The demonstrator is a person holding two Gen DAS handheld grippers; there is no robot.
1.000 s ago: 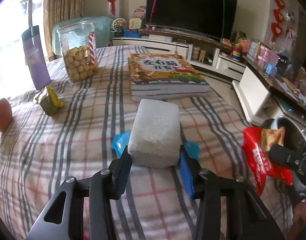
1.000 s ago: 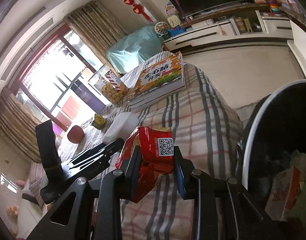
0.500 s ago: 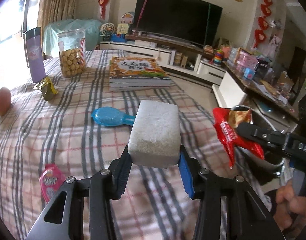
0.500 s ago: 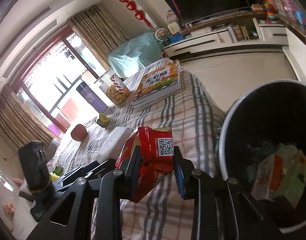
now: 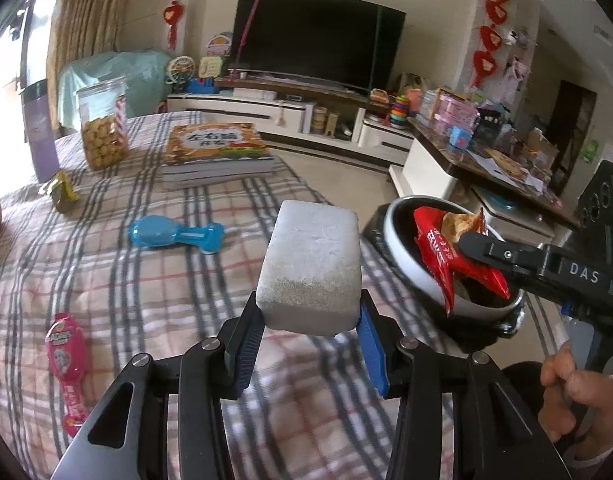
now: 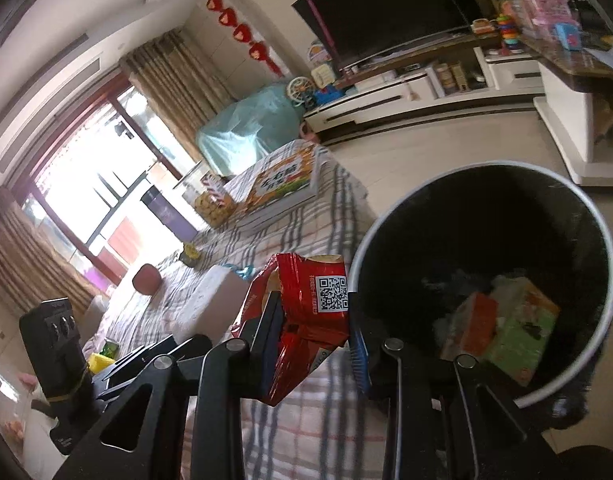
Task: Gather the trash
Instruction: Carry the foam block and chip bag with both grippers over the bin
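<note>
Over the plaid tablecloth (image 5: 118,280), left gripper (image 5: 310,336) clamped on a grey-white foam block (image 5: 312,268), block held clear of the cloth, near the table's right edge. Right gripper (image 6: 312,328) clamped on a red snack bag (image 6: 306,312), crumpled, QR code facing the camera. From the left wrist view the bag (image 5: 446,252) hangs over the rim of the trash bin (image 5: 406,264), which stands on the floor just beside the table. Bin (image 6: 602,300) has a black liner and white rim, with an orange and a green carton (image 6: 510,324) inside. On the cloth: blue plastic toy (image 5: 174,234), pink packet (image 5: 68,356), book stack (image 5: 214,152), cookie jar (image 5: 102,128), yellow-green wrapper (image 5: 62,192). A hand (image 5: 574,396) grips the right gripper's handle.
</note>
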